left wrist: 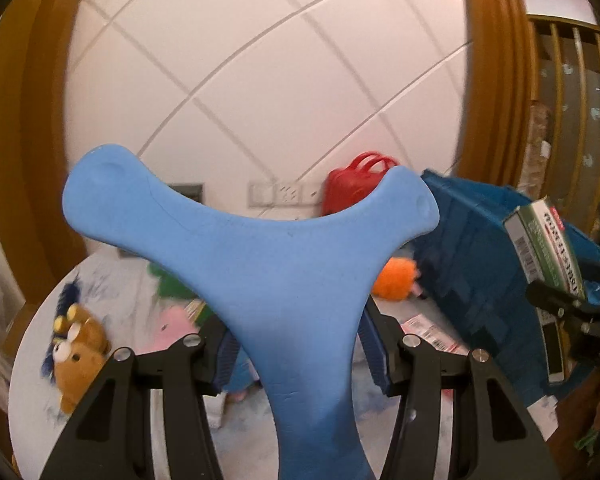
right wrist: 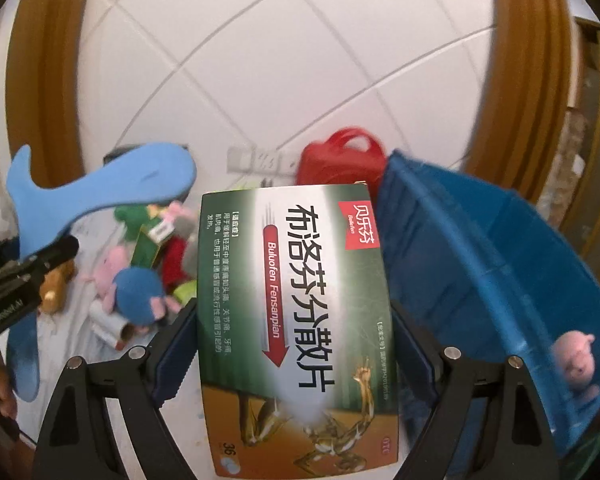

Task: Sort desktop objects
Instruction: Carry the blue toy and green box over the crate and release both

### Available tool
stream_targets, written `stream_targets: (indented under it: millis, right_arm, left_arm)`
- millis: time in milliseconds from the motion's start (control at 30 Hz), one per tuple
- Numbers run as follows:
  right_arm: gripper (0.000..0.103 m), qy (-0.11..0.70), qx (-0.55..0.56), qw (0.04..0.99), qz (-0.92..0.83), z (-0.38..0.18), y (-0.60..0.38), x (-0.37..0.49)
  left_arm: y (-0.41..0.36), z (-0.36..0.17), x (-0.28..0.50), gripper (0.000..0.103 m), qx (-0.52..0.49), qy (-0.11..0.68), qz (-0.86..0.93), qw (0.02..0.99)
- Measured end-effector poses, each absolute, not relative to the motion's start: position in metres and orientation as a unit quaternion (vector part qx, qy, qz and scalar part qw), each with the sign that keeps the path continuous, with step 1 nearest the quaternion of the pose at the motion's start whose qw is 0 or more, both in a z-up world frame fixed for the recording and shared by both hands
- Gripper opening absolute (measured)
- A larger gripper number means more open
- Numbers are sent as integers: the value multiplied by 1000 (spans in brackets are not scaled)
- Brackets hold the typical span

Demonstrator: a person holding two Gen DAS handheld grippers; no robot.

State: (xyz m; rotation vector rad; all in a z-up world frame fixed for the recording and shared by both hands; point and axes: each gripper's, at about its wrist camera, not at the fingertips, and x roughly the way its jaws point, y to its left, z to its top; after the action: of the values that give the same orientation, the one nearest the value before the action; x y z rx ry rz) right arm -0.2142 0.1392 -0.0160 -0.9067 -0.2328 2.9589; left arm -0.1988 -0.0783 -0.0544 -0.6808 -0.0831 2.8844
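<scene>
Carrying two picks at once, both raised clear of the table (left wrist: 40, 340): left gripper (left wrist: 296, 348) clamped on the stem of a blue three-armed foam toy (left wrist: 276, 264), right gripper (right wrist: 296, 340) closed across the width of a green medicine box (right wrist: 296, 300) standing upright between its pads. Just beyond the left fingers, a scatter of unsorted things on the table: brown plush (left wrist: 76, 352), pink plush (left wrist: 172, 324), orange plush (left wrist: 394, 280). Right of both grippers and slightly ahead, the blue bin (right wrist: 480, 248), already holding a pink pig (right wrist: 576, 360). Farther back, a red bag (right wrist: 340, 160) by the wall. Judged step: transport toward sorting. Next calls for swinging right over the bin rim, clearing its near wall, then releasing each item inside, if the bin is where both belong.
</scene>
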Motion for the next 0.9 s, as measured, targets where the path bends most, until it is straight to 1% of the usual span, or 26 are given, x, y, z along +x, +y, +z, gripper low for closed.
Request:
stream_targets:
  millis: [200, 467, 600, 700, 800, 900]
  right_arm:
    - [88, -57, -244, 43, 967, 29, 210, -191]
    - [88, -80, -207, 79, 972, 81, 373, -168]
    - [88, -99, -218, 86, 967, 95, 450, -171]
    - [88, -111, -236, 89, 961, 93, 497, -177]
    - [88, -103, -258, 81, 957, 81, 537, -182]
    - [88, -91, -278, 73, 953, 67, 563, -181]
  left_arm:
    - [7, -18, -202, 52, -184, -23, 974, 130]
    - [183, 34, -208, 52, -146, -29, 973, 174]
    - [265, 51, -214, 52, -172, -33, 968, 180]
    - [316, 52, -220, 52, -209, -28, 960, 184]
    - [351, 49, -218, 52, -234, -5, 957, 173]
    - [373, 45, -223, 52, -285, -22, 937, 202]
